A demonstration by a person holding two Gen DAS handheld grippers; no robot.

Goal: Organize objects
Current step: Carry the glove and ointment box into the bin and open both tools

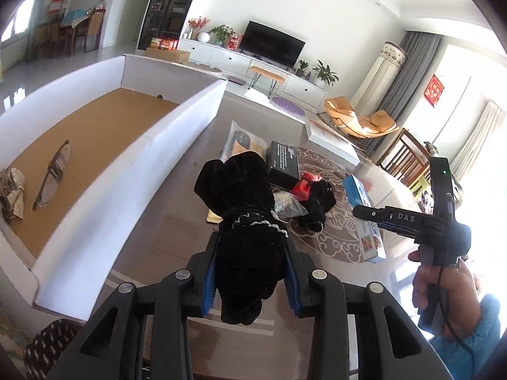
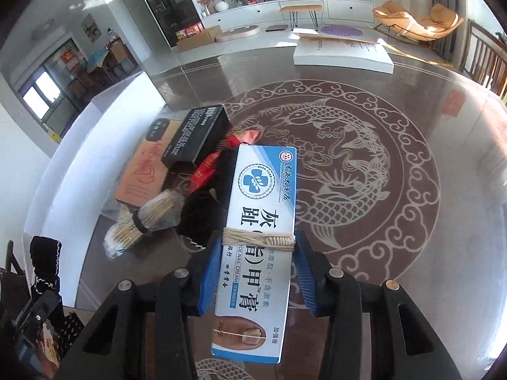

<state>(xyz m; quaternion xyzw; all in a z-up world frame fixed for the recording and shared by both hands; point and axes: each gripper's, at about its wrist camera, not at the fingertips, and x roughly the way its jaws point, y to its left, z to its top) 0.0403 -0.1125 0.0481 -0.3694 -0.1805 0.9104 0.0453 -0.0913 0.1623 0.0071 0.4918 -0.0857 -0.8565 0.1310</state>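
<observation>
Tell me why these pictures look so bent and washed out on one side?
Both views come through fisheye lenses, so straight edges bow: in the left wrist view the white box wall curves. Window light at its right edge blows out to white around the curtains. In the right wrist view the glossy table carries soft glare, yet the nail cream box print stays sharp.

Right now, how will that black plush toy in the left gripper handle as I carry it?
Probably floppy: the black plush toy sags past the left gripper. Likely light and squashy, pinched narrow between the pads. Its fuzzy surface should resist slipping.
</observation>
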